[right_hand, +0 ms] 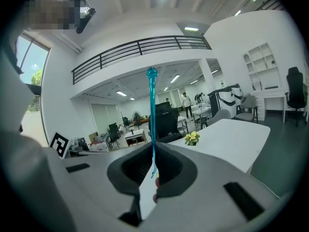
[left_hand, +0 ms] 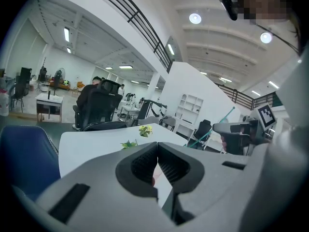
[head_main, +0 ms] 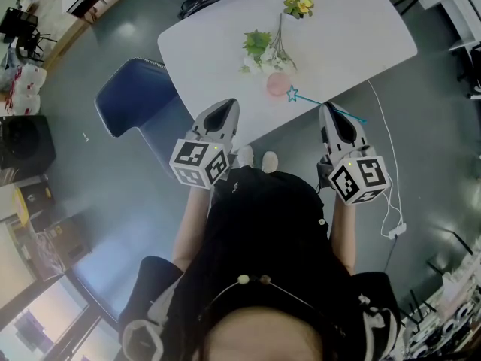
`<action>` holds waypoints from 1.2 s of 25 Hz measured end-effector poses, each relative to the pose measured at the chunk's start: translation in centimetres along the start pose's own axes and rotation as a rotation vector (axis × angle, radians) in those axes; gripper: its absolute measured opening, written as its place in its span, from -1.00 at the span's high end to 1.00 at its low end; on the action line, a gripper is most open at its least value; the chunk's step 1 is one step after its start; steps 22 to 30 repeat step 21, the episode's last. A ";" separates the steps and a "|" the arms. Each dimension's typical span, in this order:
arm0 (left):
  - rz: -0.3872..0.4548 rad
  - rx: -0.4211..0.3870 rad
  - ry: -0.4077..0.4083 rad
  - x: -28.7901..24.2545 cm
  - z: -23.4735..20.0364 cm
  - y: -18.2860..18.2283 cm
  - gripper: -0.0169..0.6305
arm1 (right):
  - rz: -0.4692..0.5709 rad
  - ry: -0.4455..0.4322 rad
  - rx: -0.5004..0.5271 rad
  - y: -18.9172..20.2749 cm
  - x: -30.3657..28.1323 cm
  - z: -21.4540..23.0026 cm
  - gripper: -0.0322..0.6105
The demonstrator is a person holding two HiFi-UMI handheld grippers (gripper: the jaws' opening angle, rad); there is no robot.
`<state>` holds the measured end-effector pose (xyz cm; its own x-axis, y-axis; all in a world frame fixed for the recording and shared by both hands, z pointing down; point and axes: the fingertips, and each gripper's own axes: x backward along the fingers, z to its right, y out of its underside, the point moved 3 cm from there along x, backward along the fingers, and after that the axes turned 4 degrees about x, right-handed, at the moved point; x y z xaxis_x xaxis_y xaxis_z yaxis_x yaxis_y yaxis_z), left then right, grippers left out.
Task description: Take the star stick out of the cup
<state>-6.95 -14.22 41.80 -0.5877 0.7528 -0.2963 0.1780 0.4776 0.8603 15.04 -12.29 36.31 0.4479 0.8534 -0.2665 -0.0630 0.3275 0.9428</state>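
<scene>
A green sprig (head_main: 257,43) and yellow flowers (head_main: 298,5) lie on the white bench (head_main: 353,28); a blue chair (head_main: 135,100) stands beside the bench.

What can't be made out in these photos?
- pink cup: its inside is too small to see in the head view. The left tool, shut and empty, shows only a pink sliver behind its jaws in its own view.
- star stick: the head view is too small to tell whether the star touches the cup.
- The stick's lower end: hidden behind the jaws of the right tool, which clamps it.
</scene>
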 end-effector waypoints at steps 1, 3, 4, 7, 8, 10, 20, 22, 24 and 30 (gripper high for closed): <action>0.001 0.000 0.000 0.1 0.0 0.0 0.93 | 0.000 0.000 0.000 0.0 0.0 0.0 0.84; 0.004 -0.001 -0.001 0.2 0.0 -0.1 0.93 | -0.001 -0.002 0.003 -0.1 0.2 -0.2 0.84; 0.006 -0.002 -0.002 0.3 0.0 -0.2 0.93 | 0.000 -0.005 0.003 -0.2 0.2 -0.2 0.84; 0.012 -0.002 -0.005 0.3 0.1 -0.3 0.93 | 0.006 -0.013 -0.001 -0.4 0.2 -0.3 0.84; 0.014 -0.002 -0.005 0.3 0.1 -0.3 0.93 | 0.009 -0.014 -0.001 -0.5 0.2 -0.3 0.84; 0.018 -0.002 -0.006 0.4 0.1 -0.3 0.93 | 0.013 -0.017 0.000 -0.7 0.3 -0.4 0.84; 0.032 0.008 -0.002 0.3 0.6 -0.7 0.93 | 0.006 -0.018 0.006 -0.4 0.3 -0.5 0.84; 0.033 0.009 -0.002 0.3 0.7 -0.8 0.93 | 0.004 -0.019 0.006 -0.4 0.3 -0.5 0.84; 0.033 0.009 -0.002 0.3 0.7 -0.8 0.93 | 0.004 -0.019 0.006 -0.4 0.3 -0.5 0.84; 0.033 0.009 -0.002 0.3 0.7 -0.8 0.93 | 0.004 -0.019 0.006 -0.4 0.3 -0.5 0.84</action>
